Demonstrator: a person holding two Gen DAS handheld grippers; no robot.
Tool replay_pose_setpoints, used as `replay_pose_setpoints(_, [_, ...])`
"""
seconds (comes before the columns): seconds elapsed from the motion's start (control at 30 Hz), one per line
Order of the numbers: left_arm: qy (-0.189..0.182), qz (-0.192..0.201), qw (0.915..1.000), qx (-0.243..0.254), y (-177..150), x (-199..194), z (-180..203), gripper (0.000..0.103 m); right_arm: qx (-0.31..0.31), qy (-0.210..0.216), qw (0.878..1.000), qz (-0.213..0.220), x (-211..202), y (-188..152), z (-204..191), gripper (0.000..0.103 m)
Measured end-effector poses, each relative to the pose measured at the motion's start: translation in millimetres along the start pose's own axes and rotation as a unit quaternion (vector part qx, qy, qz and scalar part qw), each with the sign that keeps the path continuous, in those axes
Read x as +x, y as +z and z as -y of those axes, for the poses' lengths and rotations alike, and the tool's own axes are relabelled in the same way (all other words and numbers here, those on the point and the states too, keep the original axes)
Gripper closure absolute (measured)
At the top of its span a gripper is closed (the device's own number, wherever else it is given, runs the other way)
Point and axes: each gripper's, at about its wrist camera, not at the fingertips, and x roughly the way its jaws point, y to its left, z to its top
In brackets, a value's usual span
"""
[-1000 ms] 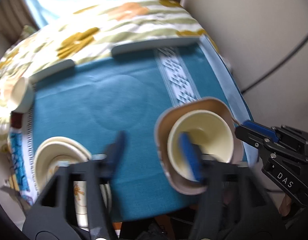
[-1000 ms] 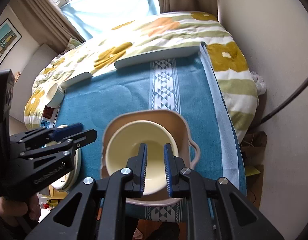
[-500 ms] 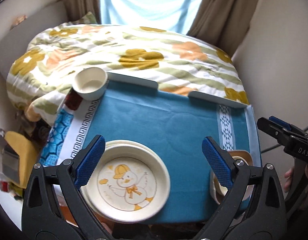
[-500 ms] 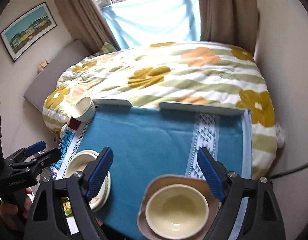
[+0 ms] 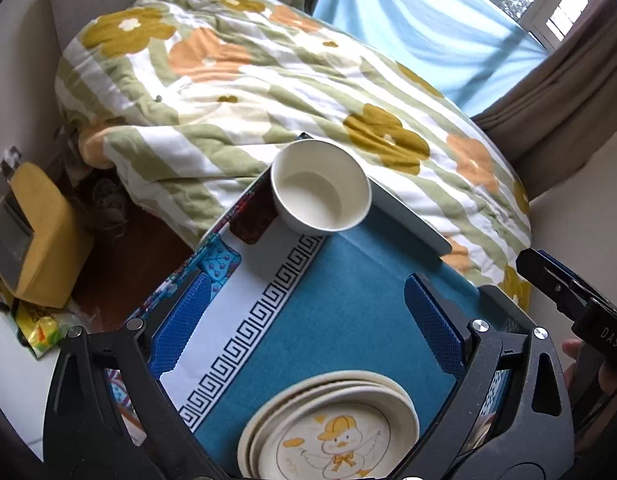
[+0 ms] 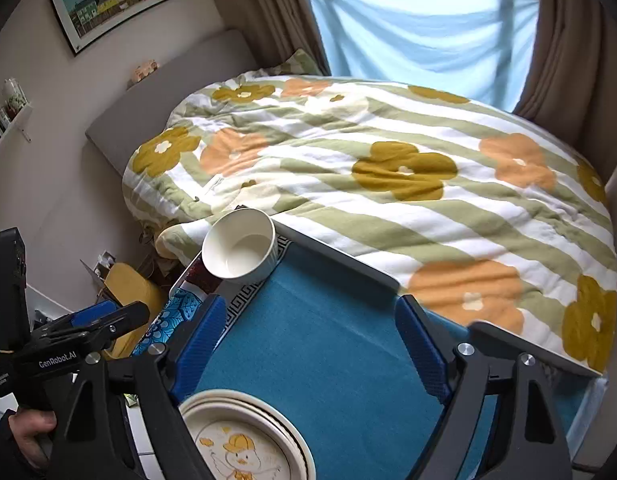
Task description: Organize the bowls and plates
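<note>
Grippers, left [image 5: 308,320] and right [image 6: 314,344], tilt downward over plates [image 5: 332,432] (jaws released, empty).

White bowl [image 5: 321,185] at cloth corner, plate stack [image 5: 328,430] near, left gripper [image 5: 308,328] empty

White bowl [image 5: 320,186] upright at table corner, stacked duck-print plates [image 5: 332,436] near edge

Both grippers: left gripper [image 5: 308,320], right gripper [image 6: 312,344], black frames, blue ribbed pads, silver screws. White lettering on the sides.
</note>
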Motion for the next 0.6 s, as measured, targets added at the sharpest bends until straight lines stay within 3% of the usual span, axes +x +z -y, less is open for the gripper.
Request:
replay_pose_setpoints(0.13, [-0.01, -0.03, 0.9991, -0.028, 22.9, 48.0, -20.6, 0.01, -0.009, 0.027, 0.998, -0.053, 76.2, 25.9, -14.0, 0.02])
replay_pose_setpoints(0.23, [-0.021, -0.057, 0.9973, -0.041, 34.0, 84.3, -27.5, 0.029, 0.0, 0.04, 0.996, -0.085, 123.3, 33.5, -14.3, 0.02])
replay_pose_setpoints(0.3, [-0.028, -0.071, 0.9959, -0.048, 39.8, 104.7, -30.0, 0.037, 0.013, 0.058, 0.993, -0.101, 144.4, 35.8, -9.5, 0.035])
replay_pose_setpoints(0.43, [-0.033, -0.081, 0.9948, -0.052, 49.5, 129.6, -32.9, 0.052, 0.026, 0.072, 0.99, -0.121, 173.3, 41.1, -6.4, 0.047])
replay_pose_setpoints(0.6, [-0.043, -0.089, 0.9936, -0.054, 53.7, 147.6, -36.9, 0.07, 0.027, 0.08, 0.988, -0.13, 188.4, 41.2, -9.0, 0.072])
